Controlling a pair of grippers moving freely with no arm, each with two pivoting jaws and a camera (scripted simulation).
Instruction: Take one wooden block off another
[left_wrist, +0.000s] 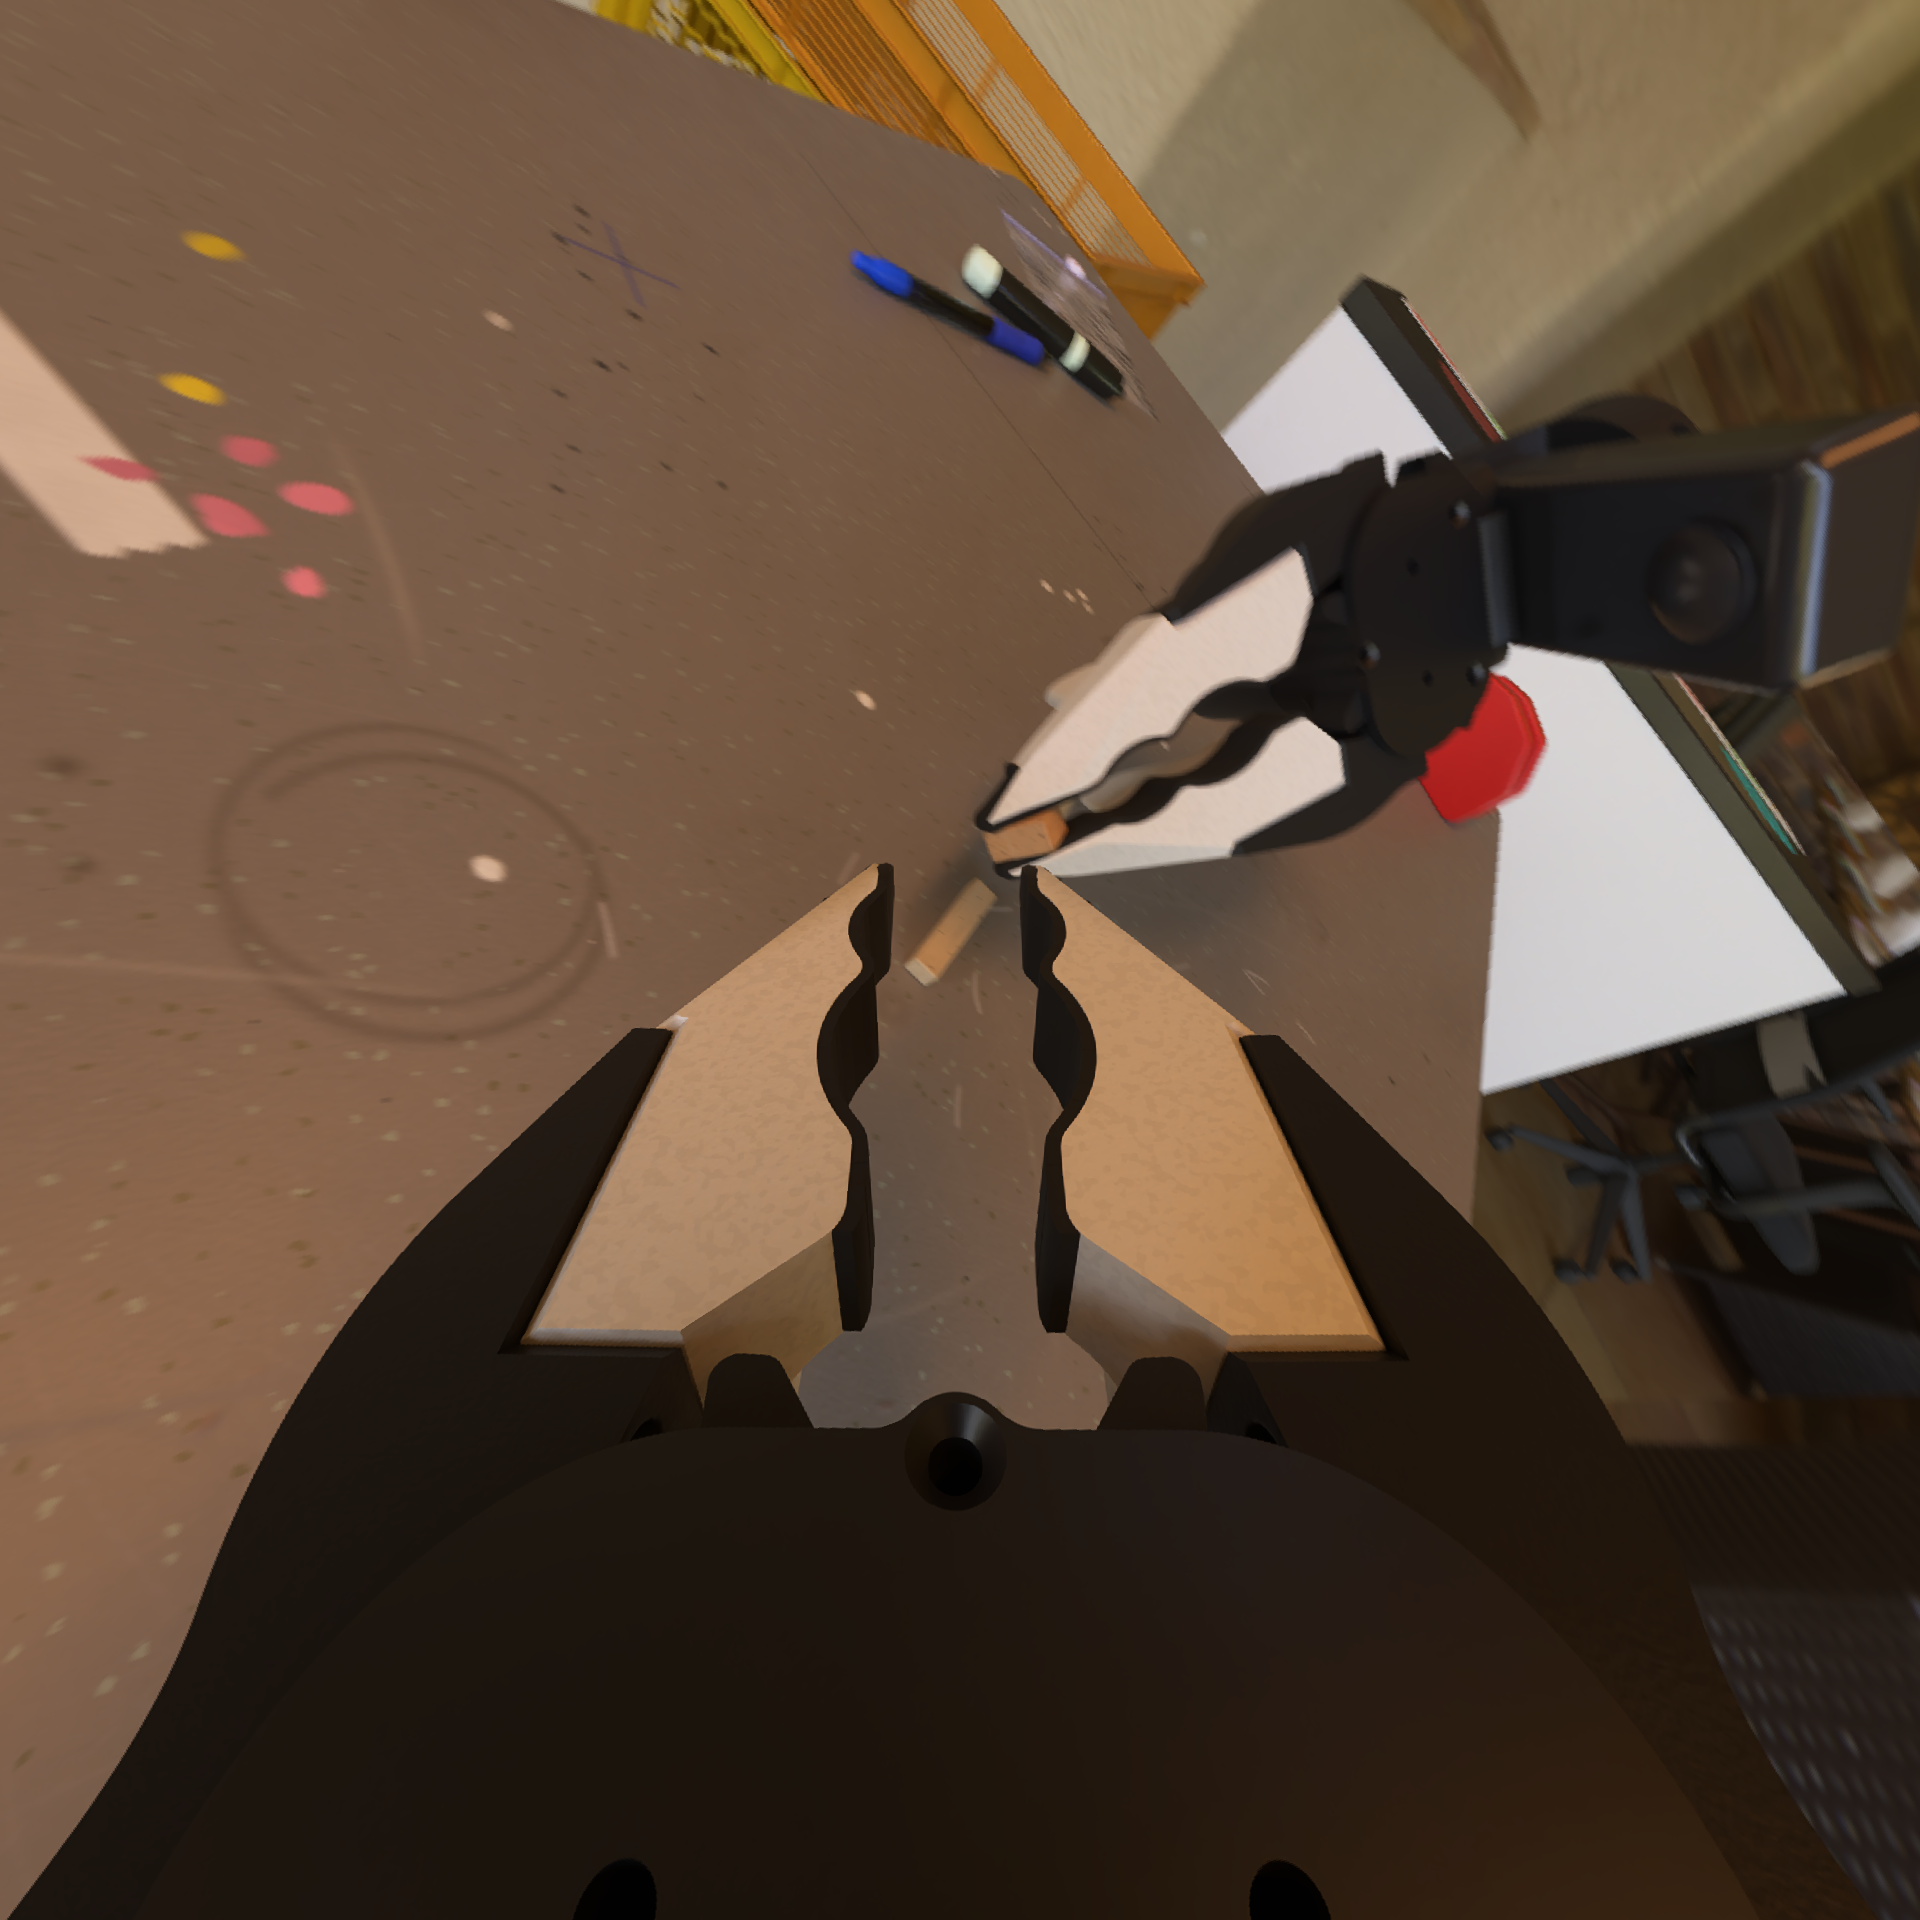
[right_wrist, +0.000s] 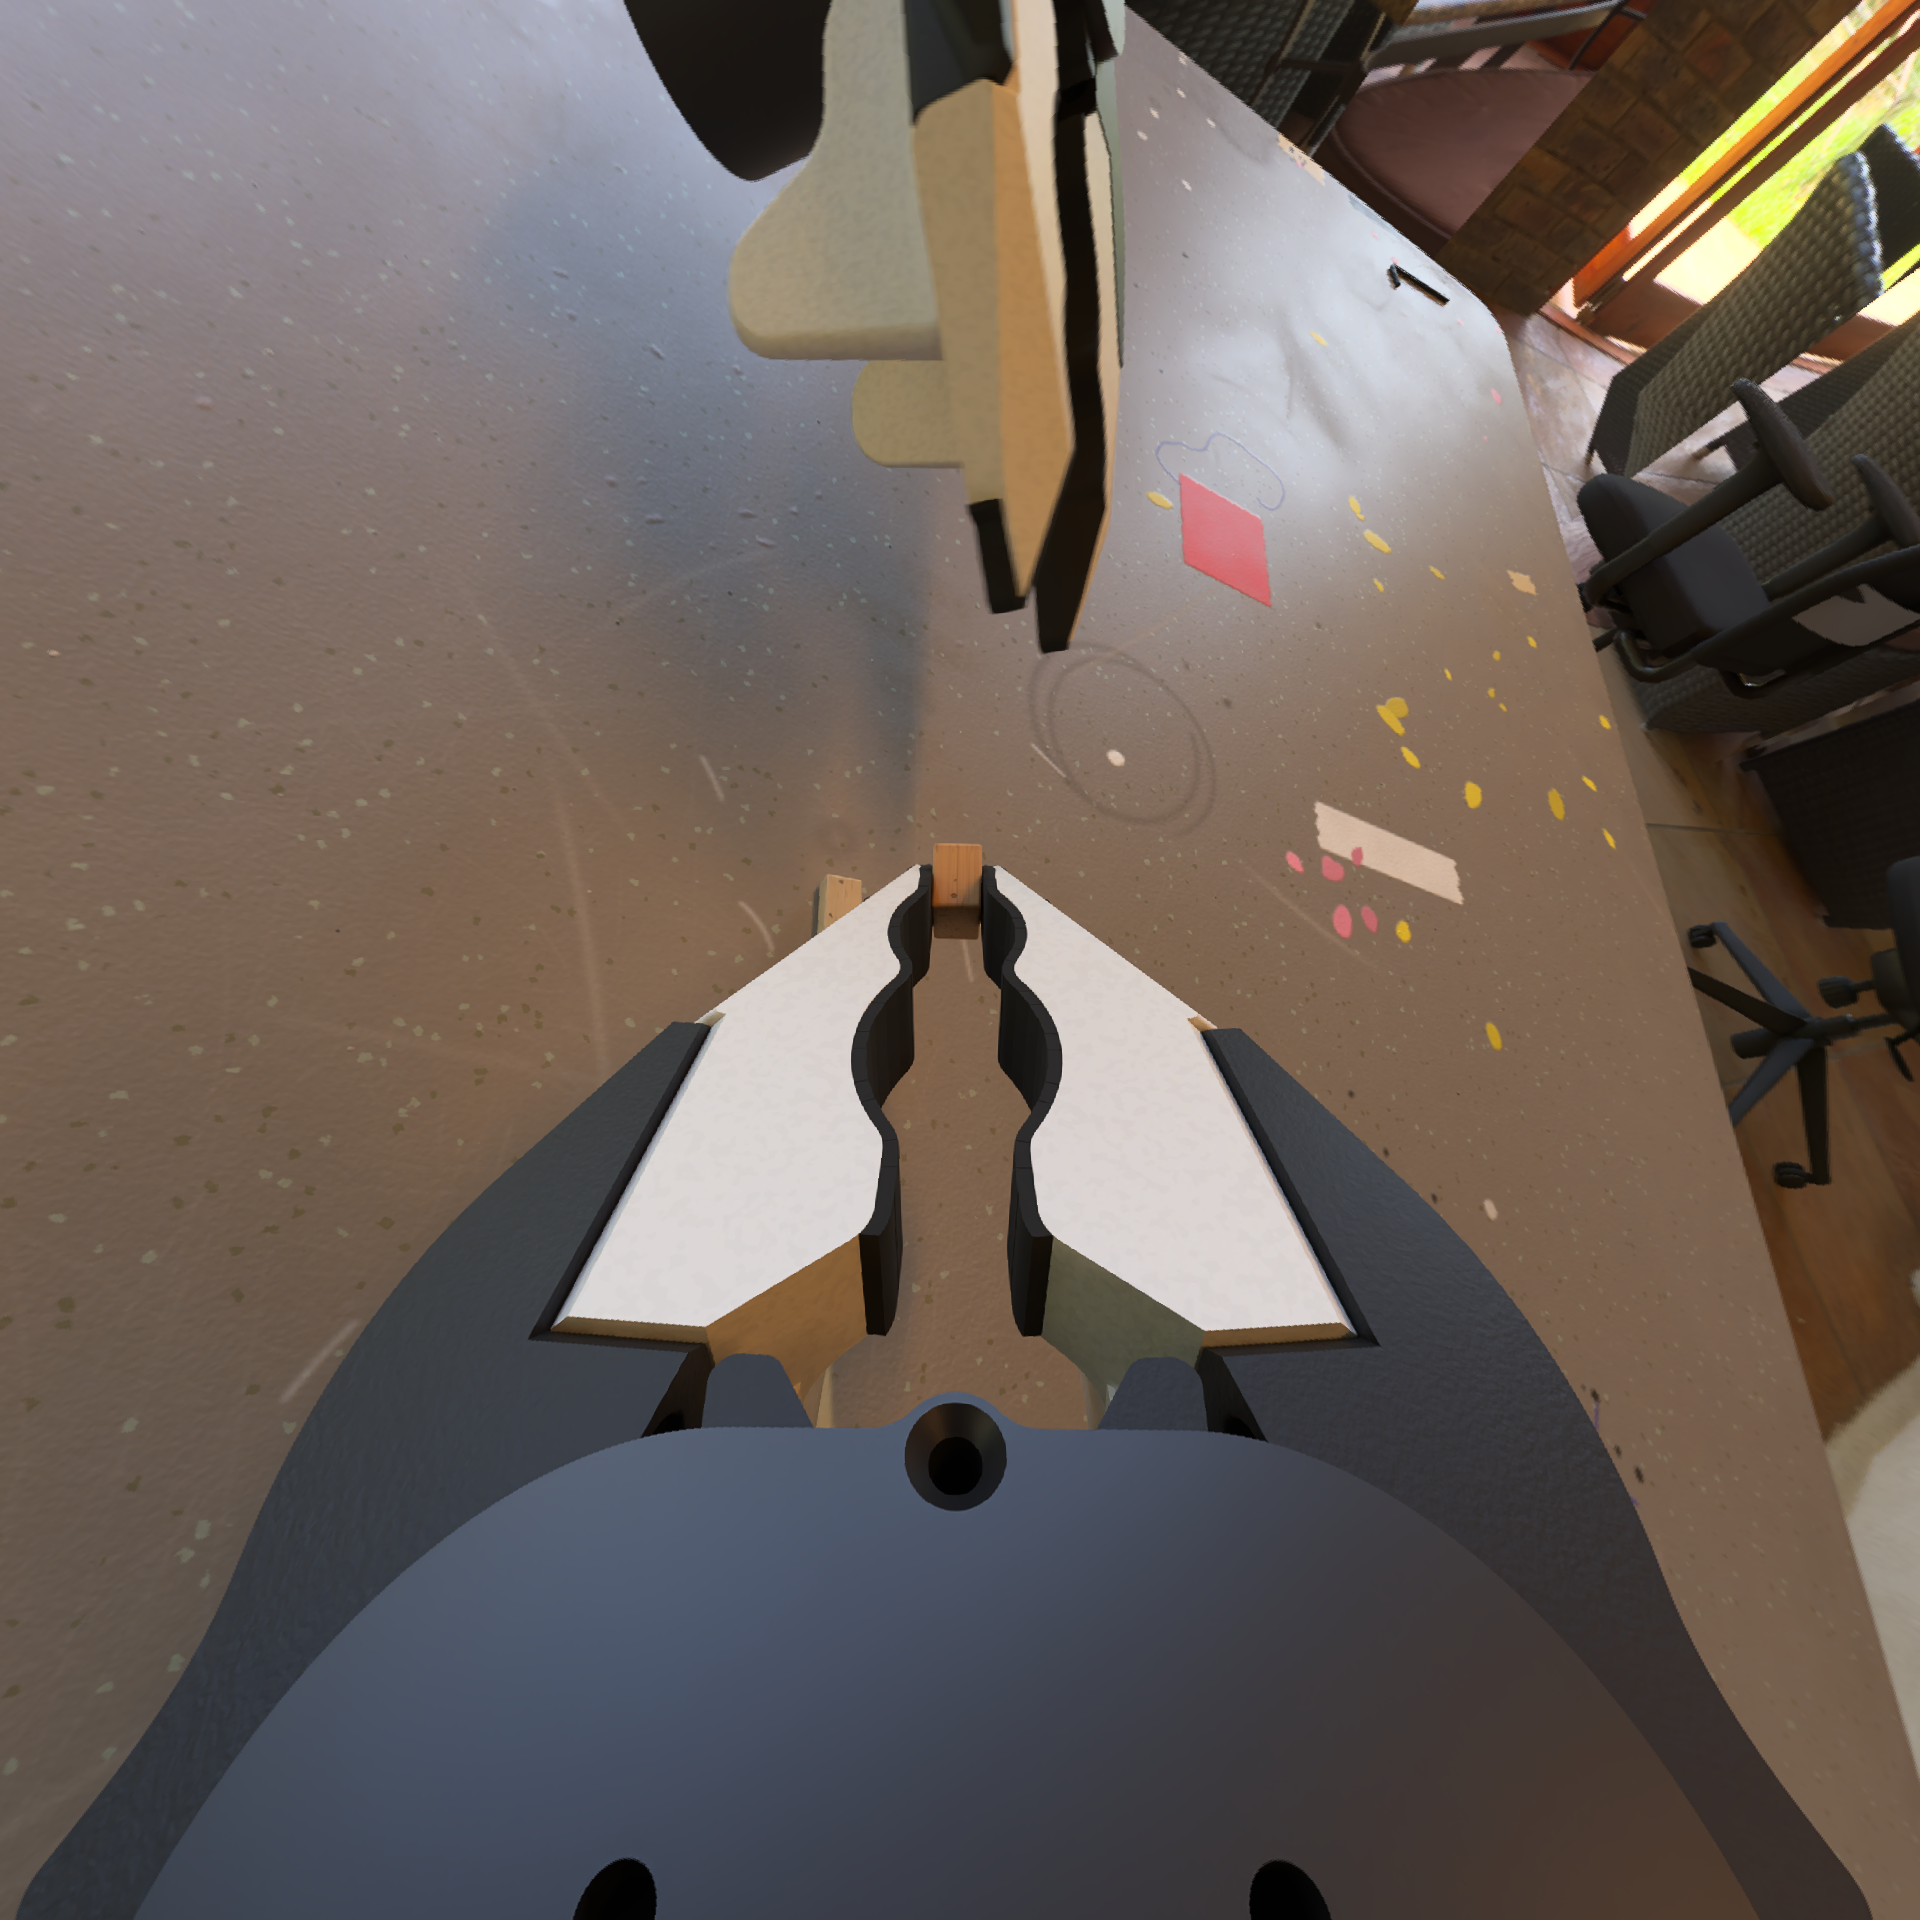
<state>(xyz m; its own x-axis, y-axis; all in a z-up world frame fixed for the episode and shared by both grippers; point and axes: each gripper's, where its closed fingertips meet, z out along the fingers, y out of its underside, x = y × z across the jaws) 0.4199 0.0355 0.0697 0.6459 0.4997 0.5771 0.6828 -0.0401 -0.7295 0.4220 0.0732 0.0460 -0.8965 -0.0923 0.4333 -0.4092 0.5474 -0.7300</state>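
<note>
In the right wrist view my right gripper (right_wrist: 956, 881) is shut on a small wooden block (right_wrist: 956, 875) held between its fingertips just over the brown table (right_wrist: 416, 727). A second wooden block (right_wrist: 840, 896) lies on the table just to its left, partly hidden by the finger. In the left wrist view my left gripper (left_wrist: 956, 883) is open and empty, above the lying block (left_wrist: 943, 937). The right gripper (left_wrist: 1003, 821) comes in from the right with the held block (left_wrist: 1029, 836) near the lying block's far end. I cannot tell whether the two blocks touch.
A blue marker (left_wrist: 940, 303) and a black marker (left_wrist: 1044, 320) lie at the table's far edge. A white table (left_wrist: 1579, 852) adjoins on the right. The left gripper (right_wrist: 1029, 613) hangs ahead of the right one. Office chairs (right_wrist: 1714, 592) stand past the table's edge.
</note>
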